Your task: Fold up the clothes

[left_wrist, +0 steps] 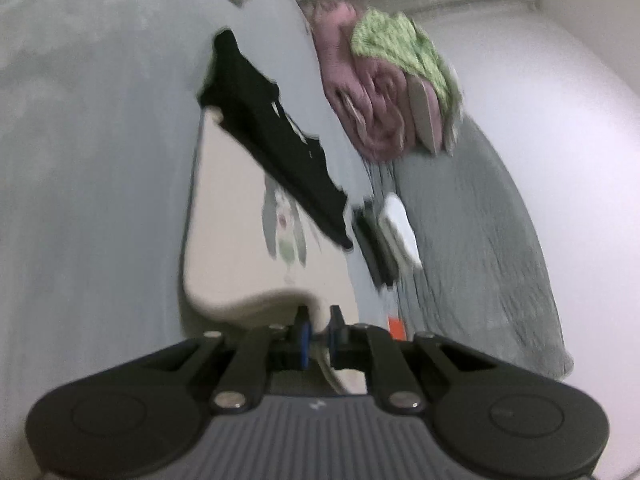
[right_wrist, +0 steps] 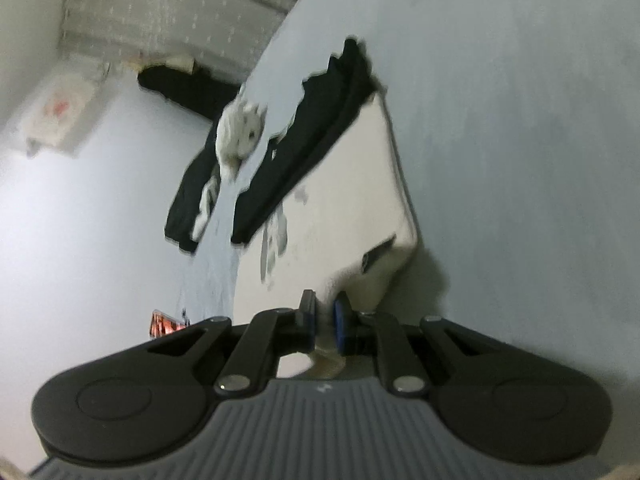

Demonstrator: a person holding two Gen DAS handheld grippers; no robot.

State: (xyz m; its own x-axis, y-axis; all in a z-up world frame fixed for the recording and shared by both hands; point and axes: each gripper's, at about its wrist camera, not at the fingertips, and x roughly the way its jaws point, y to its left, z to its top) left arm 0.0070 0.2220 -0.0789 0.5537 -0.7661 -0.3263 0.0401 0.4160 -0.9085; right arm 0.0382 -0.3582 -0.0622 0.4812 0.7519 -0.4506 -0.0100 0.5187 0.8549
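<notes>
Pale grey-blue bedsheet [left_wrist: 100, 160] covers the whole work surface, w/ white wall behind and a grey patterned curtain [right_wrist: 180, 12] at the far end. Both views blurred and tilted.

Cream-white garment w/ a small faded print [left_wrist: 224, 216] lies flat mid-sheet; its near hem is lifted. Left gripper [left_wrist: 320, 330] has its blue-padded fingers nearly closed, pinching that hem's edge. Right gripper [right_wrist: 324, 320] likewise nearly closed, cream cloth bunched between the pads at the other near corner. Garment [right_wrist: 352, 200] runs away from both grippers; its long side edge is straight, w/ bare sheet beside it, plenty of open room there.

One black garment w/ white lettering [left_wrist: 276, 148] lies across the cream one's far end, overlapping it. In the right view a 2nd black piece [right_wrist: 192, 196] sits past the sheet's edge, w/ one white fluffy item [right_wrist: 240, 132] on top.

Left view, beyond the sheet's edge: one pink rolled towel [left_wrist: 360, 92], one green knitted cloth [left_wrist: 404, 44] on it, one grey-green crinkled fabric [left_wrist: 472, 240] spread below, one small white-and-black device [left_wrist: 388, 232] just beside the edge. Can't tell what the device is.
</notes>
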